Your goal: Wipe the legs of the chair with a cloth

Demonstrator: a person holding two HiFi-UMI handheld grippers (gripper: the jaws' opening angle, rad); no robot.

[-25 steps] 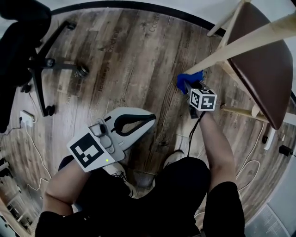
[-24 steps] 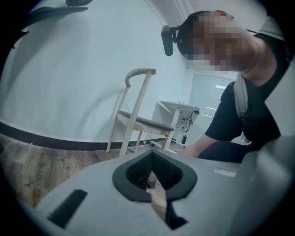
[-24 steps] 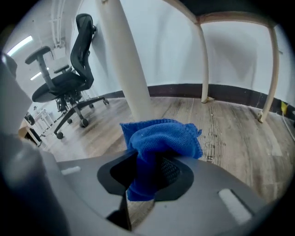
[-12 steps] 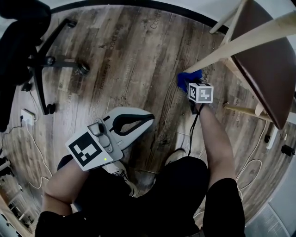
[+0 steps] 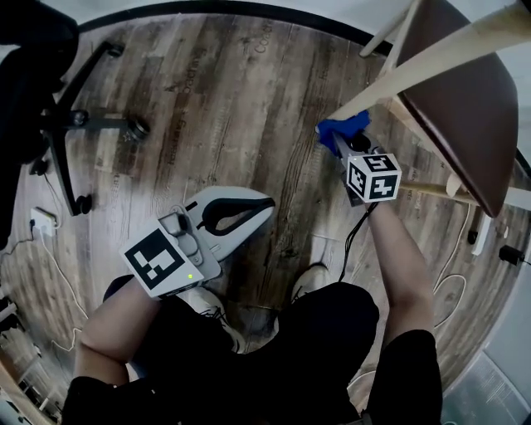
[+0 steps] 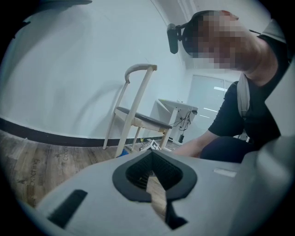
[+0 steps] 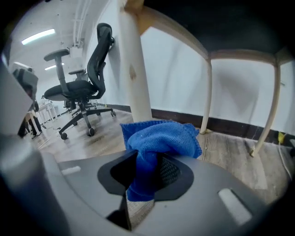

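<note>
A wooden chair [image 5: 465,100] with a brown seat stands at the top right of the head view. My right gripper [image 5: 338,143] is shut on a blue cloth [image 5: 343,127] and holds it against the lower end of the pale front leg [image 5: 431,65], close to the floor. In the right gripper view the cloth [image 7: 161,136] bunches out of the right gripper [image 7: 146,171], just in front of that leg [image 7: 133,69]. My left gripper [image 5: 267,203] hovers over the floor to the left, shut on nothing. The left gripper view shows the chair [image 6: 138,120] beyond the left gripper [image 6: 156,196].
A black office chair's wheeled base [image 5: 79,120] sits at the left; the whole chair [image 7: 85,87] shows in the right gripper view. A power strip and cables [image 5: 41,220] lie at the left edge. More cable [image 5: 452,286] lies at the right. A dark baseboard [image 5: 249,10] lines the wall.
The right gripper has turned a little and the cloth has slid slightly up along the chair leg. The left gripper has stayed about where it was.
</note>
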